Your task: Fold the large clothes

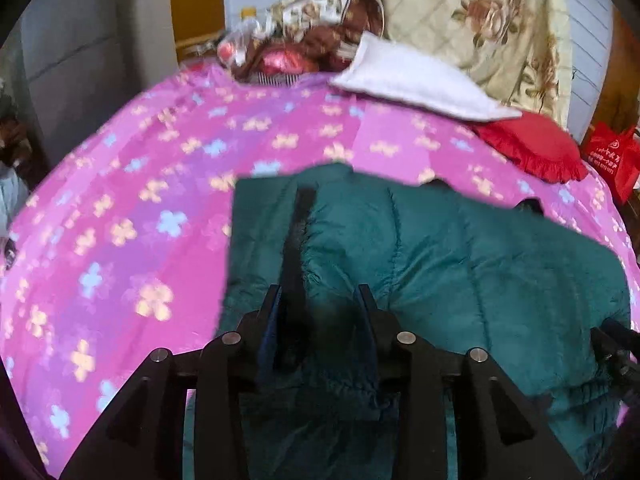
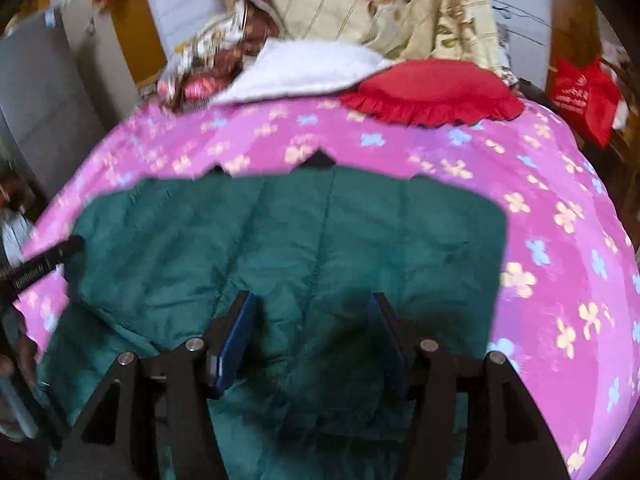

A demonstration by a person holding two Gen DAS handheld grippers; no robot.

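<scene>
A dark green quilted jacket (image 1: 460, 264) lies folded on the pink flowered bedspread (image 1: 132, 184). In the left wrist view my left gripper (image 1: 320, 296) hovers low over the jacket's left part, its jaws apart, and a black strip (image 1: 300, 224) of the jacket runs past its left finger (image 1: 274, 300). Nothing is pinched between the pads. In the right wrist view my right gripper (image 2: 312, 304) stands open over the jacket (image 2: 320, 232), near its front edge, and holds nothing. The left gripper's black tip (image 2: 52, 258) shows at the jacket's left edge.
A red frilled cushion (image 2: 432, 92) and a white pillow (image 2: 304, 68) lie at the head of the bed. A floral quilt (image 1: 480, 16) is heaped behind them, with clutter and a bottle (image 1: 248, 36) to its left. A red bag (image 2: 584, 96) hangs at the right.
</scene>
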